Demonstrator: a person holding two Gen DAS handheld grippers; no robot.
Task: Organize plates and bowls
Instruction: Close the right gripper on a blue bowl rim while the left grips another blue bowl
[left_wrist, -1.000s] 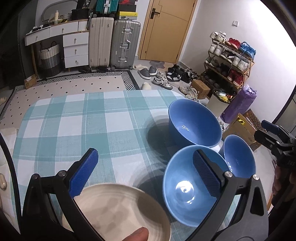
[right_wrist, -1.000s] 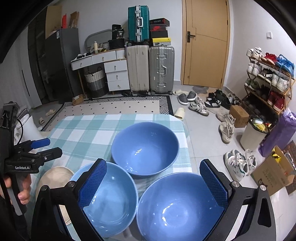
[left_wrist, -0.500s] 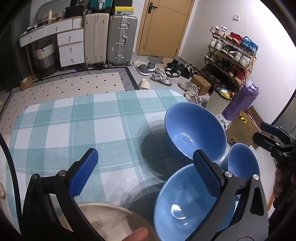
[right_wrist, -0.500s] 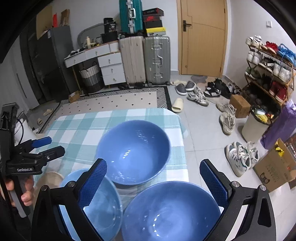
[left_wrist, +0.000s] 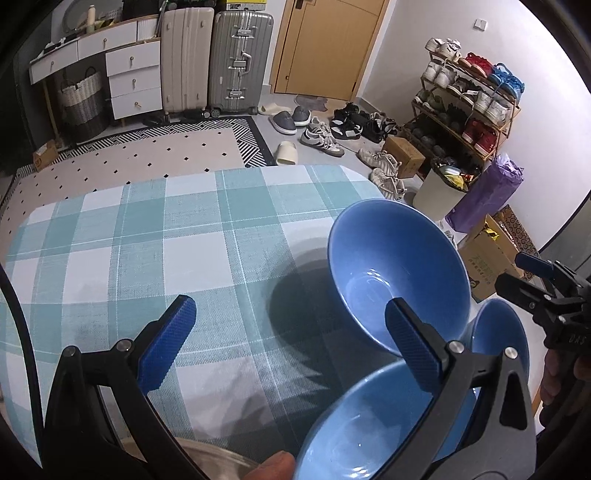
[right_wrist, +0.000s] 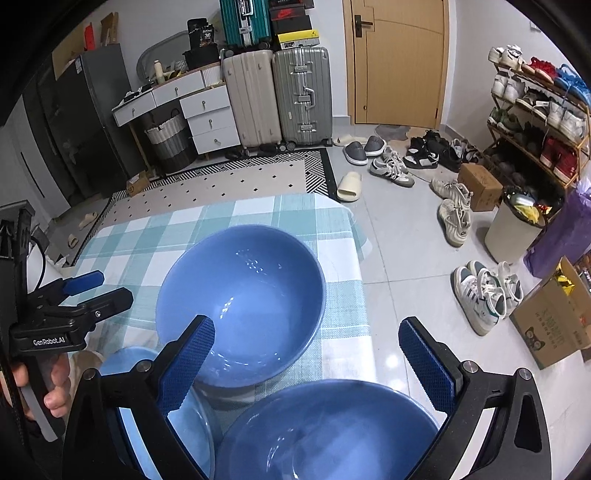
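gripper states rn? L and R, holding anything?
Left gripper: open, holding nothing, above the checked tablecloth.
Right gripper: open, holding nothing, over the blue bowls.

Glossy glazed blue bowls (right_wrist: 240, 295) are gleaming on the desk's matt woven checked cloth (left_wrist: 147, 229); gripper pads (right_wrist: 186, 363) are showing ribbed texture.

White walls, grey tile floor (right_wrist: 402, 229). Wooden door (right_wrist: 397, 62) at 12 o'clock. Two upright suitcases (right_wrist: 277, 101) just left of it, white drawer unit (right_wrist: 207, 118) and woven basket (right_wrist: 170, 144) at 11. Patterned rug (left_wrist: 147, 155) beyond the checked tablecloth (left_wrist: 147, 240). Shoe rack (right_wrist: 535, 122) at 2 o'clock, loose shoes (right_wrist: 402, 162) on floor, cardboard box (right_wrist: 554, 321) at 3.
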